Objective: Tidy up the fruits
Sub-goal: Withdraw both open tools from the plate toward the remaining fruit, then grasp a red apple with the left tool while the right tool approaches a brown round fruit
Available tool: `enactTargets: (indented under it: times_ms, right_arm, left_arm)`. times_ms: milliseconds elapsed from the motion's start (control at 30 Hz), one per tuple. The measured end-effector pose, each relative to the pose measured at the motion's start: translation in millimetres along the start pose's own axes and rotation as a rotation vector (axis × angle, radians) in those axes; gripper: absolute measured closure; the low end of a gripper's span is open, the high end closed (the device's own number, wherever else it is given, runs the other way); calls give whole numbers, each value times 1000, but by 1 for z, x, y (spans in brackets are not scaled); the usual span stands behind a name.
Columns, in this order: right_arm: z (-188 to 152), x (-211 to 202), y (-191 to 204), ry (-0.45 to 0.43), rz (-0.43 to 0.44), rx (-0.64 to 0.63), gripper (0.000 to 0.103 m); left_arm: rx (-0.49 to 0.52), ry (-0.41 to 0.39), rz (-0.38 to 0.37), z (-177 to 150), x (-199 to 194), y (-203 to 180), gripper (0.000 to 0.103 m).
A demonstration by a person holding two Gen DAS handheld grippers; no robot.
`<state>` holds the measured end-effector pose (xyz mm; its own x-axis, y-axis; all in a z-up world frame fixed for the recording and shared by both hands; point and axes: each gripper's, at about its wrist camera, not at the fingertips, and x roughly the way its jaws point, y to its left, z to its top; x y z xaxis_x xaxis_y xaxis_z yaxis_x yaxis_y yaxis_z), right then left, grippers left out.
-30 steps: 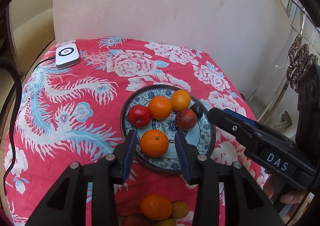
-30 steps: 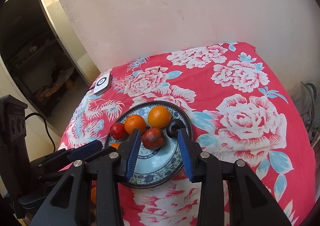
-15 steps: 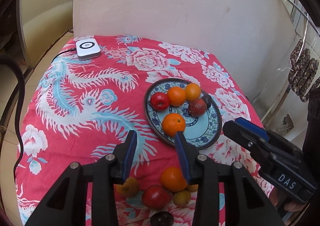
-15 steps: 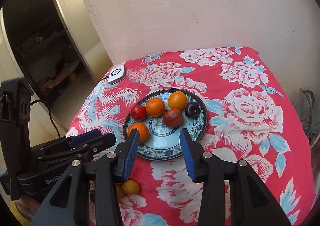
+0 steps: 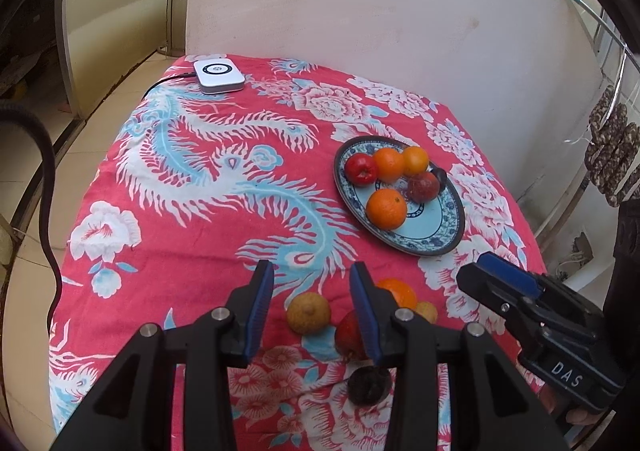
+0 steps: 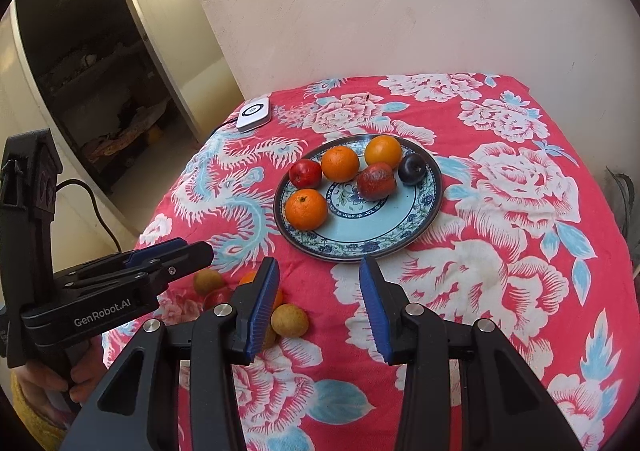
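Left gripper nearest the lens in the left wrist view: jaws spread, nothing between the pads, hanging over the near edge of the counter, which is covered by a red floral cloth. Right gripper likewise: jaws apart and empty, above bare cloth just short of the plate. Loose fruit lies just past the left jaws: a tan round fruit, a red fruit partly hidden behind the right-hand pad, an orange behind it, a small yellow fruit beside that, and a dark plum-like fruit closest to the camera. These sit clustered, touching or nearly so; exact contact cannot be told. Farther off, blue-patterned plate carrying six fruits: a lone orange on the near left, then a row of red fruit, orange, orange, with a mottled red fruit and a dark plum to the right. At the far corner of the counter, a white square device with a cable attached.
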<state>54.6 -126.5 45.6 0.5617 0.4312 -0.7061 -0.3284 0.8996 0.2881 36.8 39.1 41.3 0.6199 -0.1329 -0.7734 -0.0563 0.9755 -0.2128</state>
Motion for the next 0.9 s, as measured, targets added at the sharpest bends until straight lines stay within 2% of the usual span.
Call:
enactTargets:
  times_ms: [200, 533, 900]
  right_arm:
    - [-13, 2, 7, 19, 4, -31, 60]
    - [-27, 3, 15, 35, 7, -71, 60]
    - [-35, 2, 2, 38, -18, -41, 60]
  left_arm:
    - [-8, 12, -2, -11, -2, 3, 62]
    - [7, 35, -68, -23, -8, -9, 62]
    - [47, 69, -82, -34, 0, -24, 62]
